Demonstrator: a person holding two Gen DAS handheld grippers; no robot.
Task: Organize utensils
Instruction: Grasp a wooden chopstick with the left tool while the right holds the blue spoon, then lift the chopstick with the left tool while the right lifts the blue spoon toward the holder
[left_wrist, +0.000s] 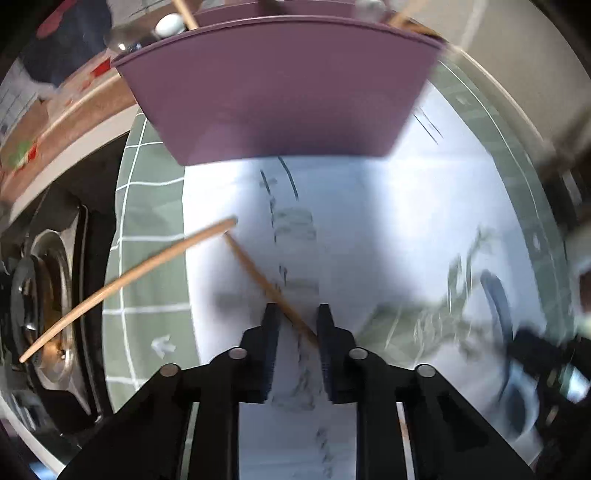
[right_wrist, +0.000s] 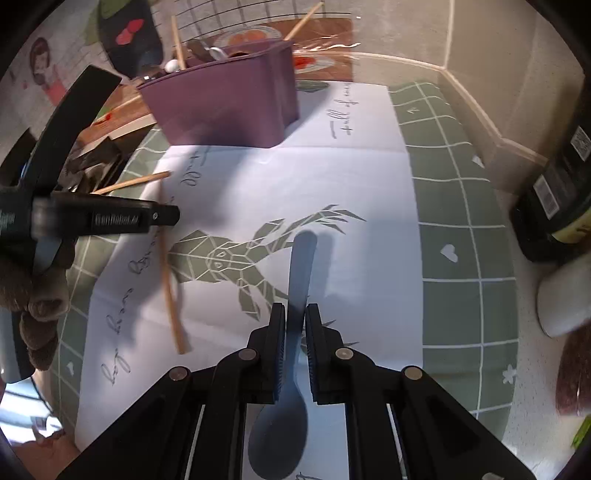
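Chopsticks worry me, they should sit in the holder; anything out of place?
Yes. One chopstick hangs off the mat's left edge, apart from its mate and outside the purple holder.

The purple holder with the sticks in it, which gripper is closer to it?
Left. The left gripper, its jaws around a chopstick, sits just below the purple holder. The right gripper, shut on the blue spoon, is farther back across the mat.

Black plastic tongs (right_wrist: 295, 314), silver rivets, ribbed pads.
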